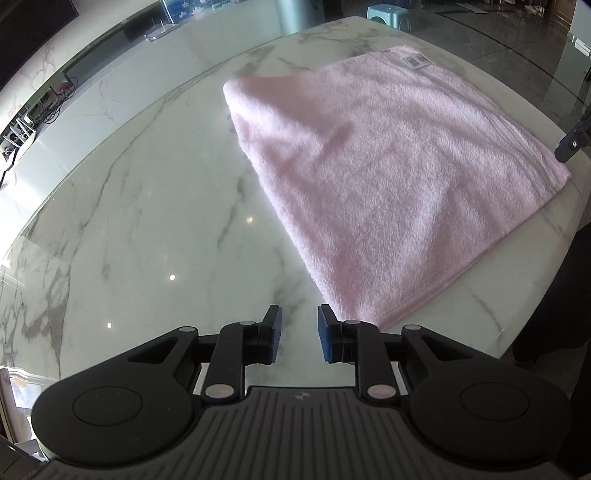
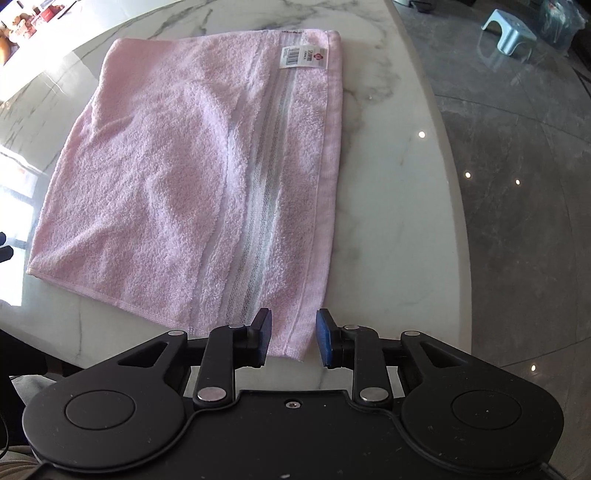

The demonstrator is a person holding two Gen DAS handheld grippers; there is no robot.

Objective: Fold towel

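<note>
Your towel (image 2: 184,166) lies flat on the marble table (image 1: 147,221), near the rounded edge of the table on your right side. It is pink and fluffy, and it looks already folded, because along its left side the edge is thick and rounded, without a hem. Near its right side a woven band (image 2: 266,184) of pale stripes runs along the length, and a white label (image 2: 304,57) with a barcode sits at the far corner. The surface has some soft wrinkles and low bumps in the middle, and the hemmed near edge is slightly wavy. Your left gripper (image 1: 299,334) is over bare marble, just beside the near corner of the towel, its fingers apart and holding nothing. Your right gripper (image 2: 293,338) is over the near right corner of the towel; its fingers are also apart, with nothing clamped between them, and the corner shows in the gap. A light blue stool (image 2: 509,33) stands on the dark floor beyond the table.
</note>
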